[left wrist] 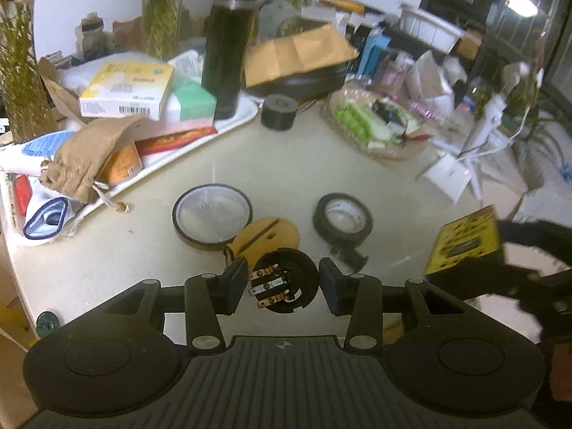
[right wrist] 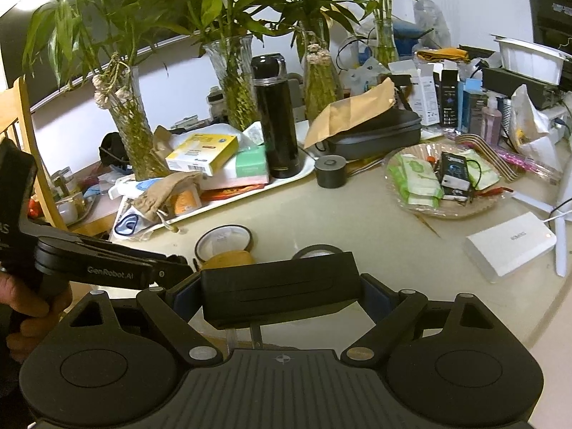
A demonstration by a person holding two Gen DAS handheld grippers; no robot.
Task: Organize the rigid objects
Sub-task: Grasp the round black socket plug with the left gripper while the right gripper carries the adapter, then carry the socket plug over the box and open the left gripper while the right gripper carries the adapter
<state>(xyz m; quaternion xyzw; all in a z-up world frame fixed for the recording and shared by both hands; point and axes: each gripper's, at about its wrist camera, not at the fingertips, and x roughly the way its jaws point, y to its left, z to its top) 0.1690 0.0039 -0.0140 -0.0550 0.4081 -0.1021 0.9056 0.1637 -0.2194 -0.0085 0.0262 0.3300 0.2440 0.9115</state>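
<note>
The left gripper is clamped on a round black part with three brass contacts; its flat face is turned toward the camera and the contact strips run roughly crosswise between the pads. It hangs above the table, just over a round wooden disc whose slot runs diagonally. A thin wide tape ring lies flat beside the disc, touching or nearly touching it, and a black tape roll lies flat on the disc's other side.

The right gripper stands wide, closed on a black rectangular case whose long axis runs crosswise from pad to pad; in the left wrist view its other face is yellow.

Farther back, a white tray holds an upright black flask, a yellow box and a burlap pouch. A glass dish holds green packets.
</note>
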